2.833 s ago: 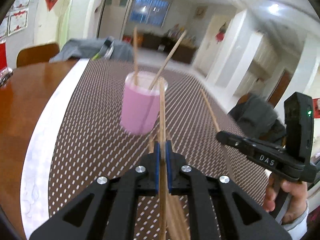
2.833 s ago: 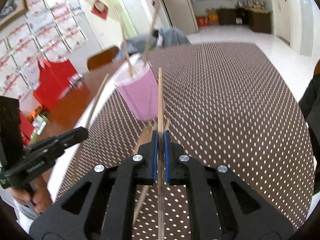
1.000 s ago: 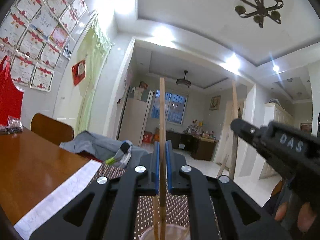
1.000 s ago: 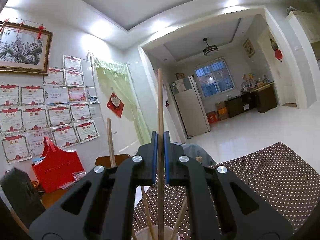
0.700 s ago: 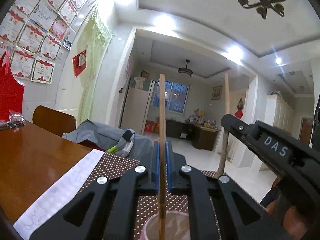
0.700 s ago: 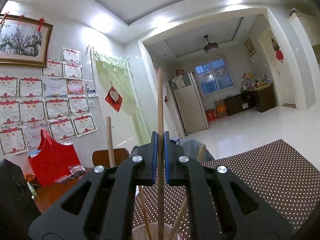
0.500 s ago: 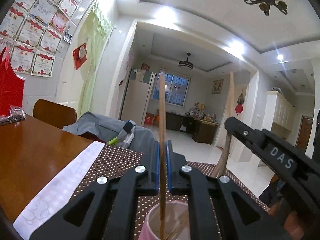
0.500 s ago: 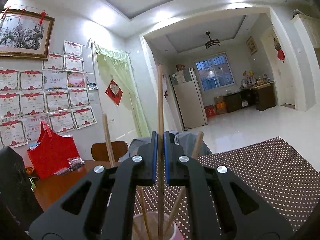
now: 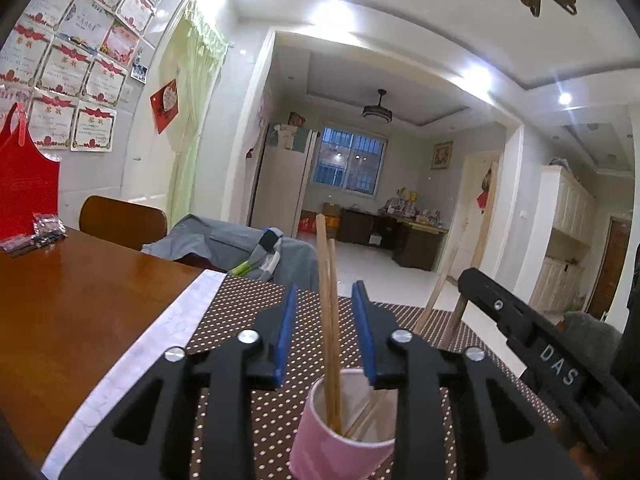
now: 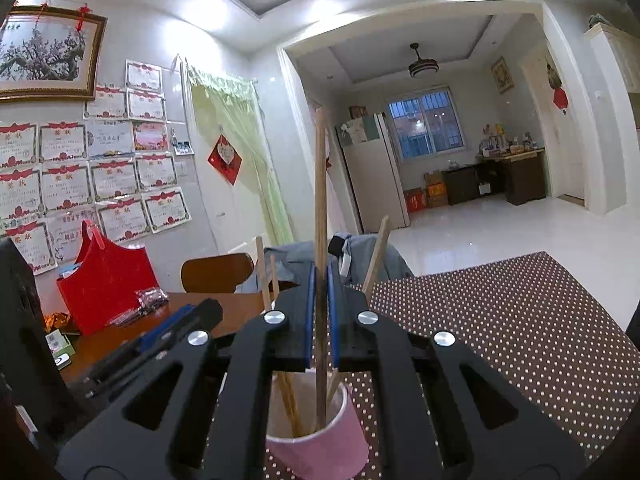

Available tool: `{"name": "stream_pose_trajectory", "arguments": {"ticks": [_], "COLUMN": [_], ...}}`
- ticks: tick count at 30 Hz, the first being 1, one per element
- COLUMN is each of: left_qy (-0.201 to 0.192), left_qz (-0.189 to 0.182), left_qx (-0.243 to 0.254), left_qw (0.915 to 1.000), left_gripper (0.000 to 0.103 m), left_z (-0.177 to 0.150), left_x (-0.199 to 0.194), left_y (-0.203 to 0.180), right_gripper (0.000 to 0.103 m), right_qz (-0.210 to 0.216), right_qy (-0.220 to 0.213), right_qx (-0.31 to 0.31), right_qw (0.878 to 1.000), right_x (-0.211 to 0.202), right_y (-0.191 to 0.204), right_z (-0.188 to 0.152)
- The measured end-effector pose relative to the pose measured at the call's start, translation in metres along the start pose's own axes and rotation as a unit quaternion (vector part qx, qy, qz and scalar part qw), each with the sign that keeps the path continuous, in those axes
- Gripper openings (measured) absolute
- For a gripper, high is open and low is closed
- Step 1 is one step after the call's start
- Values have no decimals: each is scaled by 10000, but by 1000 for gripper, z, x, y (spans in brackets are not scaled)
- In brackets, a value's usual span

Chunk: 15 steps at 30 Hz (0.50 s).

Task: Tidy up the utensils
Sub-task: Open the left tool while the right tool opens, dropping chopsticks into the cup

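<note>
Two tongs are over one pink cup (image 9: 340, 436), which stands on the brown dotted mat (image 9: 256, 320) of your desk (image 9: 80, 300). Your left tongs (image 9: 324, 330) are spread wide, with two chopsticks (image 9: 329, 320) standing free between the blue pads (image 9: 286, 336) and touching neither of them; their lower ends rest inside the cup. Your right tongs (image 10: 320, 312) are pinched narrow on one chopstick (image 10: 320, 208), which is upright, with its lower end down inside the cup (image 10: 320, 444). More sticks lean in the same cup, one tilted to the right (image 10: 376, 252) and two to the left (image 10: 262, 272).

The mat has small white dots and a pale marbled border (image 9: 140, 360) on its left edge; beyond the border the desk is bare, glossy, reddish-brown wood. On the far left of the desk there is a red bag (image 10: 106, 280) and a small shiny packet (image 10: 150, 298) just beside it. A wooden chair (image 9: 122, 222) stands behind the desk, and a grey garment (image 9: 240, 248) lies at the far end. The wall on the left carries many framed certificates (image 10: 112, 180), a framed painting (image 10: 48, 52) and a red heart ornament (image 10: 225, 159), beside a light green curtain (image 9: 192, 120). Further back, the room opens to a white tiled floor (image 10: 500, 232), a window with bars (image 9: 350, 166), a ceiling fan (image 9: 377, 112) and a dark cabinet (image 10: 516, 174)
</note>
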<state>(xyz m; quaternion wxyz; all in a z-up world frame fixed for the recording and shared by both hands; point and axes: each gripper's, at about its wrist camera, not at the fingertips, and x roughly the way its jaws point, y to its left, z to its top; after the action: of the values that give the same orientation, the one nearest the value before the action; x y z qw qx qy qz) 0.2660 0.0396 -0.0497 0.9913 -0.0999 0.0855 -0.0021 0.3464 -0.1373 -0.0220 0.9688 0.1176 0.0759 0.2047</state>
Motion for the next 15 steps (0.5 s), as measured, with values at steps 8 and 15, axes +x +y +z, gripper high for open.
{"name": "stream_pose_trajectory", "arguments": {"ticks": [8,15], "left_qy": [225,428], "left_qz": [30,52], "left_qx": [124,251], "left_qw": [9997,9988], "left_gripper": [36,40], "left_z": [-2,-7], "left_x": [-15,-25], "left_y": [0,-1], "right_gripper": [7,7], "right_qz": [-143,-214], "right_qy": [264,455], "right_qx": [55,142], "right_qw": [9995,9986], "right_x": [-3,-6], "right_y": [0,-1], "right_z": [-9,-15]}}
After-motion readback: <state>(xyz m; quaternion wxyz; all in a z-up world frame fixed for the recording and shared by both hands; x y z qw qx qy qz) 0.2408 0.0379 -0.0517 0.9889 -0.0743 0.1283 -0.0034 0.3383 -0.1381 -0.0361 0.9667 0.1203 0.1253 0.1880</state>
